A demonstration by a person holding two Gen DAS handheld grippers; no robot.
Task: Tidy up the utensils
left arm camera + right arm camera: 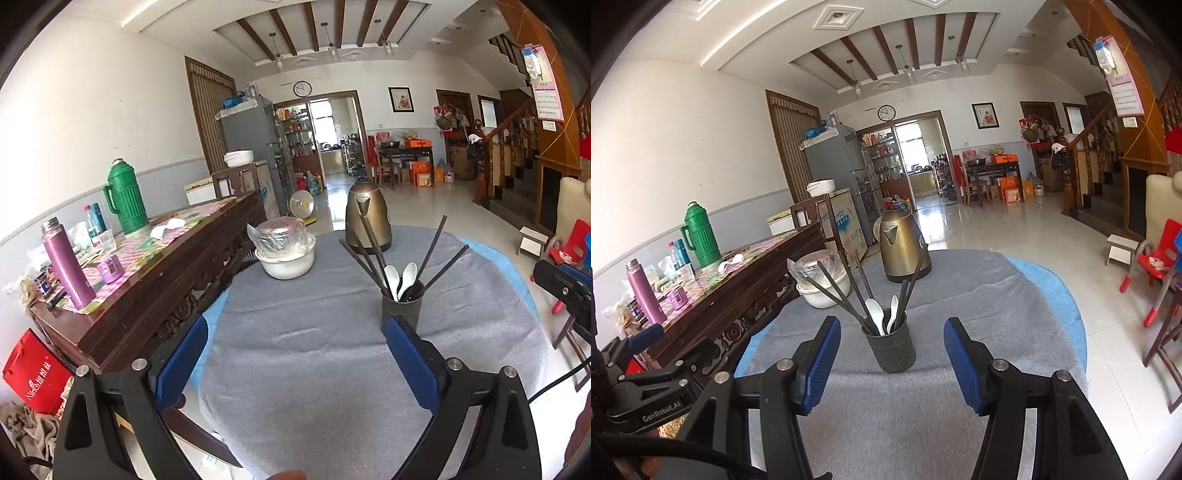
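1. Round table (1015,295), grey cloth over a blue cover, fills the lower half of both views. A dark wood sideboard (155,280) stands just beside it at 9 o'clock.
2. Bronze kettle (903,247) stands upright at the table's far edge, 12 o'clock from the right gripper.
3. White bowl stack (286,258) with a plastic-wrapped dish on top sits on the cloth at 10 o'clock from the kettle's near side, well apart from the holder.
4. Left gripper (295,354): jaws spread wide, nothing between the blue pads, held above bare cloth. The holder sits at its 1 o'clock, just beyond the right pad.
5. Right gripper (892,363): jaws wide apart, gripping nothing. The holder is centred between its blue fingers (962,363), just past the tips; can't tell whether they touch it.
6. Dark utensil holder (891,347), a perforated cylinder, stands upright near mid-table, on the near side of the kettle.
7. Dark chopsticks (831,286) stand in the holder, fanned out from 10 to 1 o'clock.
8. Two white spoons (876,314) sit in the holder too, bowls up, among the chopsticks.
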